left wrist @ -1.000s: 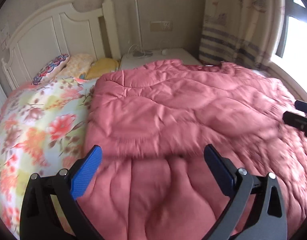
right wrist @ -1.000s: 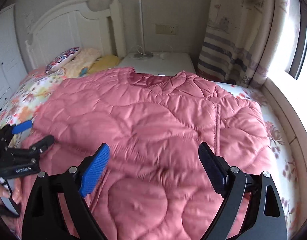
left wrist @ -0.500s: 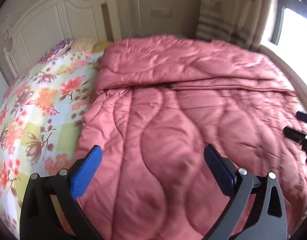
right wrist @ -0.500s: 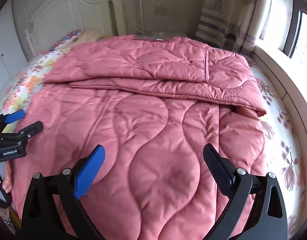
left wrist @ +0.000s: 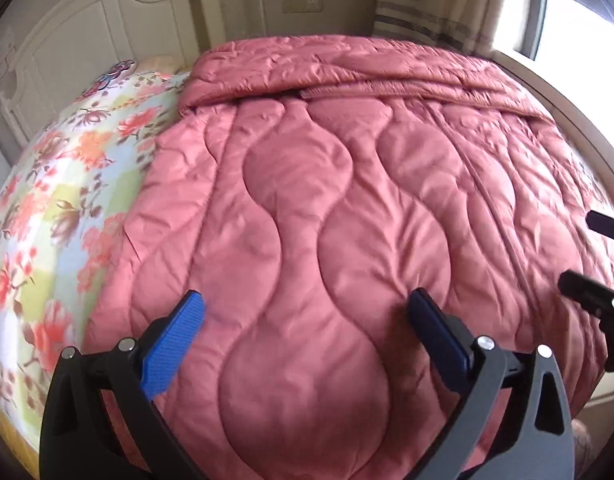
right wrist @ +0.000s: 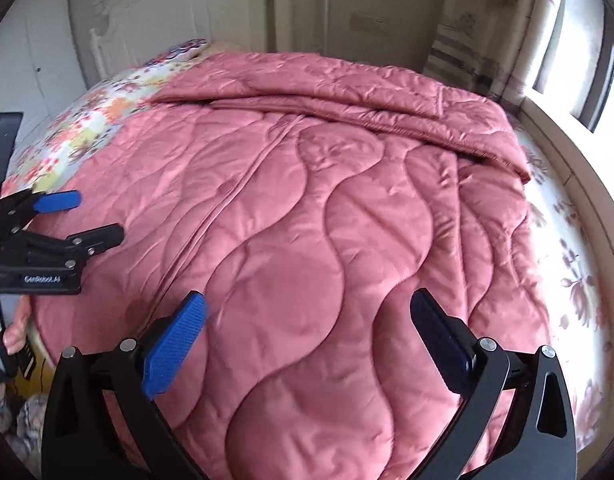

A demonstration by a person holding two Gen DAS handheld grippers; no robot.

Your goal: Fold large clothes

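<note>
- At far left of the right wrist view, a white wardrobe [right wrist: 39,60], then a cream panelled headboard [right wrist: 179,4] against the back wall.
- Below the headboard, a patterned pillow [right wrist: 187,46] at the head of the bed, lying on a floral sheet [left wrist: 55,200] that covers the left part of the mattress.
- Low at left in the right wrist view, the left gripper [right wrist: 95,218] over the near left edge of the pink quilt [left wrist: 307,220], jaws spread wide, nothing between the blue pads; fingers [right wrist: 17,320] of a person's hand curled around its handle.
- Spread across the middle of the bed, the quilt with wavy stitching, its far part folded back toward the headboard as a doubled band, with a fold edge running across the bed.
- Nothing lying on the quilt in front of either gripper.
- On the back wall above the fold, a beige wall socket [left wrist: 303,3]; beside it in the right wrist view, a thin white pole [right wrist: 327,12] standing upright.
- Further right, a striped curtain [left wrist: 427,20] hanging to the bed's far corner, then a bright window [left wrist: 579,28].
- Along the right side, floral sheet again, bare beside the quilt, edged by a pale curved bed frame [right wrist: 579,184].
- At the right rim of the left wrist view, the right gripper [left wrist: 583,252] over the quilt's right side, jaws at full spread and empty.
</note>
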